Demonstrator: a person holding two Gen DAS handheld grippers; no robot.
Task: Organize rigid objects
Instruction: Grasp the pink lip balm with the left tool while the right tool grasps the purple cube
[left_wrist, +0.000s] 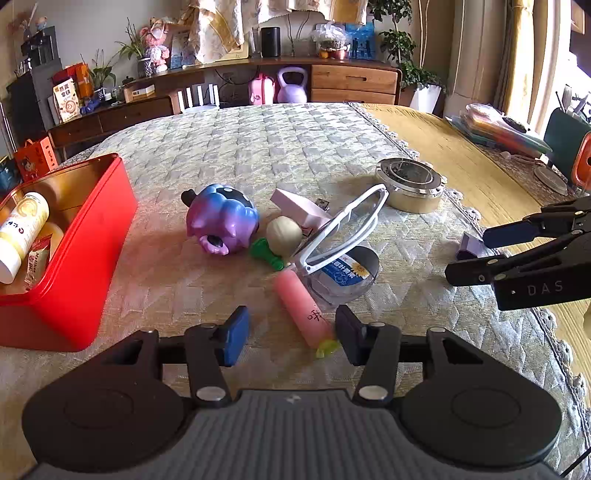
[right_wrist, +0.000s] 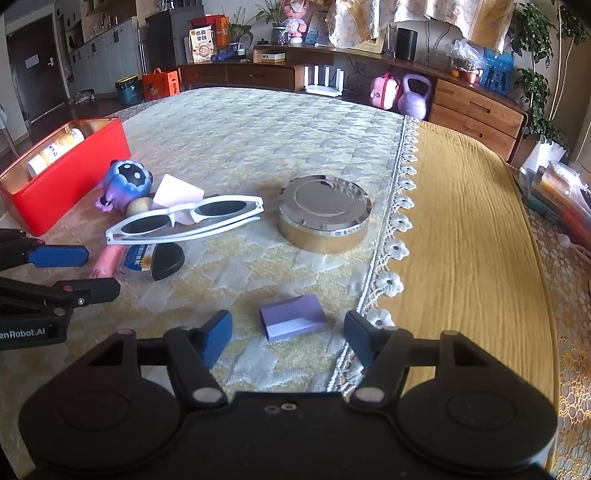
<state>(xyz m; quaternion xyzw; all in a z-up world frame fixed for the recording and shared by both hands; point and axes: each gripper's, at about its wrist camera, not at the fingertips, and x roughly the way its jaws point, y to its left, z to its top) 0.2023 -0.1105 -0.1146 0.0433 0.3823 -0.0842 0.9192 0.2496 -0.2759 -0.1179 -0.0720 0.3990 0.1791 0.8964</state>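
Observation:
A pile lies mid-table: a purple toy figure (left_wrist: 221, 221), a pink box (left_wrist: 301, 208), a cream ball (left_wrist: 283, 233), white sunglasses (left_wrist: 343, 229) on a clear round case (left_wrist: 345, 275), and a pink tube (left_wrist: 301, 308). My left gripper (left_wrist: 291, 338) is open, its jaws either side of the tube's near end. My right gripper (right_wrist: 288, 338) is open around a small purple box (right_wrist: 293, 321). The sunglasses (right_wrist: 184, 221) and the left gripper (right_wrist: 81, 273) show in the right wrist view, the right gripper (left_wrist: 469, 254) in the left wrist view.
A red tin (left_wrist: 96, 236) holding a bottle (left_wrist: 22, 229) and packets stands at the left. A round metal tin (right_wrist: 325, 218) sits behind the purple box. A yellow cloth (right_wrist: 472, 236) covers the table's right side. Folders (left_wrist: 502, 129) lie far right.

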